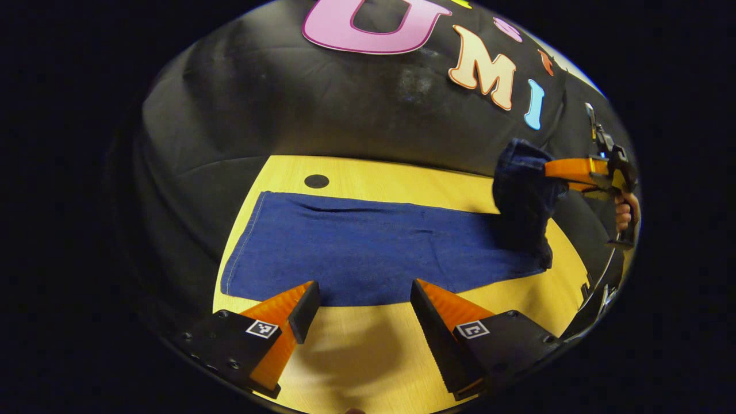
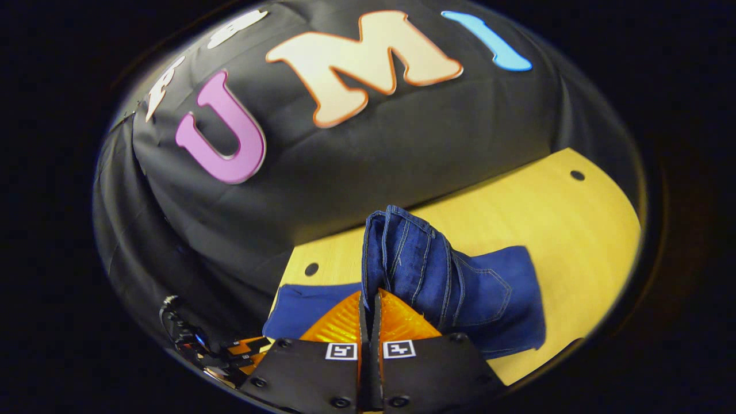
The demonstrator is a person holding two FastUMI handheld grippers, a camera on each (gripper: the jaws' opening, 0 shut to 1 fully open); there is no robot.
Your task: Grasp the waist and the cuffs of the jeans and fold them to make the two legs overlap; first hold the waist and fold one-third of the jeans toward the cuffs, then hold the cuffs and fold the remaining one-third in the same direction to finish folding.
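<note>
Dark blue jeans [image 1: 368, 253] lie flat across the yellow wooden table [image 1: 368, 351], legs overlapped, cuffs toward the left of the left gripper view. My left gripper [image 1: 362, 296] stands open just above the near edge of the legs, holding nothing. At the far right of that view my right gripper [image 1: 549, 169] lifts the waist end [image 1: 523, 195] off the table, a hand [image 1: 624, 210] behind it. In the right gripper view my right gripper [image 2: 370, 299] is shut on the bunched waist of the jeans [image 2: 414, 259], the waistband rising above the fingertips and a back pocket hanging to the right.
A round dark hole [image 1: 316, 181] sits in the table near its far edge beyond the cuffs; another hole [image 2: 577, 175] shows at the table's right end. The black cloth wall [image 1: 322, 109] runs close behind the table. Bare tabletop [image 2: 552, 213] lies right of the waist.
</note>
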